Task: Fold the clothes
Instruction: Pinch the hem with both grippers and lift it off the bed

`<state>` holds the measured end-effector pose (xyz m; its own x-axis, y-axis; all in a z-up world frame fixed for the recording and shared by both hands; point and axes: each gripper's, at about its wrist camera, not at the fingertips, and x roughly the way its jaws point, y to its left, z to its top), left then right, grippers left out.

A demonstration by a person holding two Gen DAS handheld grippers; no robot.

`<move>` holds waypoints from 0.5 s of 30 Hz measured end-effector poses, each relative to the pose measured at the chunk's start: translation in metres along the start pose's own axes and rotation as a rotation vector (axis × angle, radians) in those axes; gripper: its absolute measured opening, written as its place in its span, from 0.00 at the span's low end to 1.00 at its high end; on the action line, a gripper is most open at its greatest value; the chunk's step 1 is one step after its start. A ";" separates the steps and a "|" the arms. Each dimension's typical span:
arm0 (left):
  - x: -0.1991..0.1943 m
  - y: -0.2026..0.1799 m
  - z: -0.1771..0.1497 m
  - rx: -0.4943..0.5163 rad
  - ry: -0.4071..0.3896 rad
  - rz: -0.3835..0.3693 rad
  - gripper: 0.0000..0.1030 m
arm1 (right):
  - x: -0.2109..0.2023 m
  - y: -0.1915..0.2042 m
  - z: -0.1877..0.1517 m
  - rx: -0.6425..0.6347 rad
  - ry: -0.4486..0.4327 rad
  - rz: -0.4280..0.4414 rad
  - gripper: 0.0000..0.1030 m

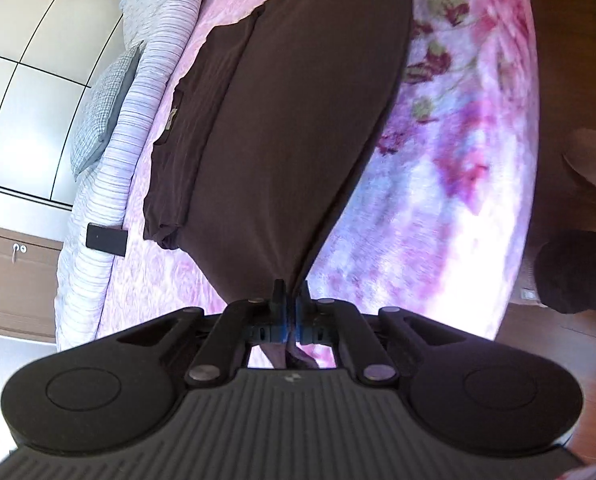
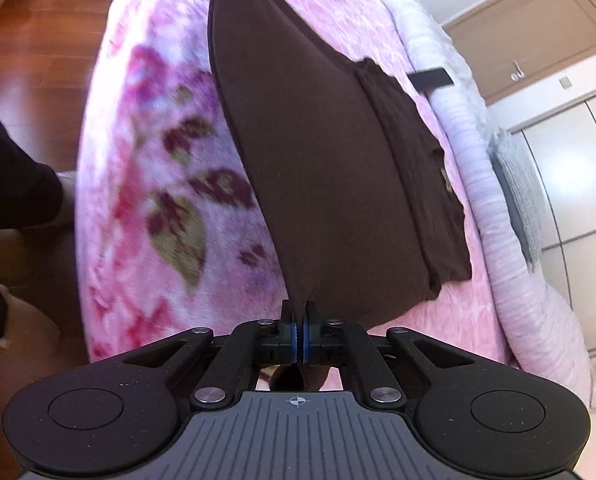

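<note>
Pink floral bedspread [image 1: 438, 184] fills the left wrist view; left gripper [image 1: 290, 292] angled down, clamped on a corner of the dark brown garment [image 1: 298, 120] stretching ahead. Right wrist view: right gripper [image 2: 299, 312] tilted down, pinching the garment's other corner; the fabric runs forward and right.

Pink bed [image 1: 186, 280]; brown garment [image 1: 290, 120], black phone [image 1: 107, 239]

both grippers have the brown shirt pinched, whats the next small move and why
Probably carry both corners forward over the garment. The left gripper and right gripper are each shut on the near hem of the brown shirt, which is lifted taut off the floral blanket, while its far part lies flat.
</note>
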<state>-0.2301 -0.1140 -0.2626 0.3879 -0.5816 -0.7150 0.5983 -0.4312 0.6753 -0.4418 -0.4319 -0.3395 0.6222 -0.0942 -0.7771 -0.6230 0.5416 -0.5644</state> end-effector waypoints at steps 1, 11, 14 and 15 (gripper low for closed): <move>-0.007 -0.002 -0.001 -0.003 0.006 -0.007 0.01 | -0.007 0.003 0.000 0.000 -0.003 0.016 0.02; -0.114 -0.046 0.010 -0.053 0.052 -0.145 0.01 | -0.096 0.035 -0.004 0.042 0.005 0.215 0.02; -0.128 -0.036 0.020 -0.069 0.052 -0.154 0.02 | -0.121 0.024 -0.005 0.065 0.012 0.235 0.02; -0.131 -0.030 0.024 -0.073 0.052 -0.151 0.02 | -0.126 0.014 -0.003 0.071 0.006 0.222 0.02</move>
<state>-0.3155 -0.0411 -0.1852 0.3239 -0.4767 -0.8172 0.7012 -0.4589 0.5456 -0.5306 -0.4153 -0.2505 0.4704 0.0291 -0.8820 -0.7092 0.6073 -0.3582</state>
